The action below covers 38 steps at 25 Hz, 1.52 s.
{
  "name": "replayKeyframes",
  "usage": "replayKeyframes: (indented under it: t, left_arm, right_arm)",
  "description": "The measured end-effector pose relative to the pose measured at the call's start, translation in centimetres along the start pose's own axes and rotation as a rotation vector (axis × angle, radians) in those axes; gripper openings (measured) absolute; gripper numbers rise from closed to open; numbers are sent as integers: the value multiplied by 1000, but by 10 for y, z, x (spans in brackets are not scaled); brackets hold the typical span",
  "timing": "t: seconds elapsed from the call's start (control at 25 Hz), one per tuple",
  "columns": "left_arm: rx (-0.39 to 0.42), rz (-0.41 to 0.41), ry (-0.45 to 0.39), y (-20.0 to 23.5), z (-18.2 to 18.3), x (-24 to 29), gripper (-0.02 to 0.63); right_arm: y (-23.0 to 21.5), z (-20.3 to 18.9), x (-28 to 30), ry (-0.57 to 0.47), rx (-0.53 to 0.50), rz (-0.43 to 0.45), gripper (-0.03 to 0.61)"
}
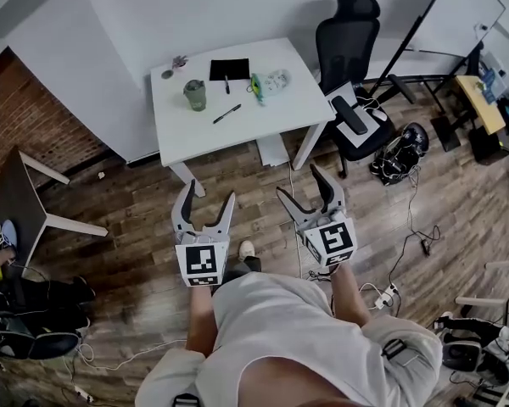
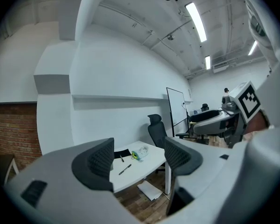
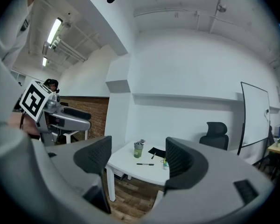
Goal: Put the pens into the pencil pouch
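Left gripper (image 1: 208, 195), right gripper (image 1: 299, 185), level, jaws apart

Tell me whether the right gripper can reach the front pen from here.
Probably not: the right gripper, open, hangs well short of the table where the pen lies. Only floor lies between.

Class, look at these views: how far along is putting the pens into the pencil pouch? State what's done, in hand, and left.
Done: nothing. One black pen and a second pen lie on the white table, outside the flat black pouch. In hand: nothing; the left gripper and right gripper are open, empty, well short of the table. Left: picking up and pouching both pens.
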<state>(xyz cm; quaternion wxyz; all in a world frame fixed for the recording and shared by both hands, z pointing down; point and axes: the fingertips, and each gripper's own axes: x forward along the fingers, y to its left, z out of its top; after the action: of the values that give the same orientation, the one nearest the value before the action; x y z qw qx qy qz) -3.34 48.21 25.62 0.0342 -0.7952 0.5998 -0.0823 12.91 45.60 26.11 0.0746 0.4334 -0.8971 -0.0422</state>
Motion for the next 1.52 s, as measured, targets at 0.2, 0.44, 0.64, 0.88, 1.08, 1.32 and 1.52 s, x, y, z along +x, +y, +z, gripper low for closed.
replayKeyframes:
  t: [0.2,0.44,0.64,0.88,1.08,1.32,1.52]
  left_arm:
    - [0,-24,1,24,-3,33,333]
    - [-17,-46,-4,49,-5,67,333]
    - [7,-73,-6,62,-7,82,331]
    - [-2,-81,-7,74,-9,102,330]
    - [-1,-84,-9,80,-11,118,328]
    - [-9,-83,-8,90,-14,139,328]
    - [-9,-85,-7,97,-14,166,327]
  right_arm:
    - [-11,1,37,7,1,-23,364]
    - [-20,-1,74,24,4,-48,364]
    - [-23,0,92,29,5,-68,362]
    - [-30,-1,113,38,6,-78,360]
    - [-38,-2,129,37,5,-80,360]
    - [-49,-5,149,43,2,-81,359]
    - [-66,-7,171,48,4,-83,359]
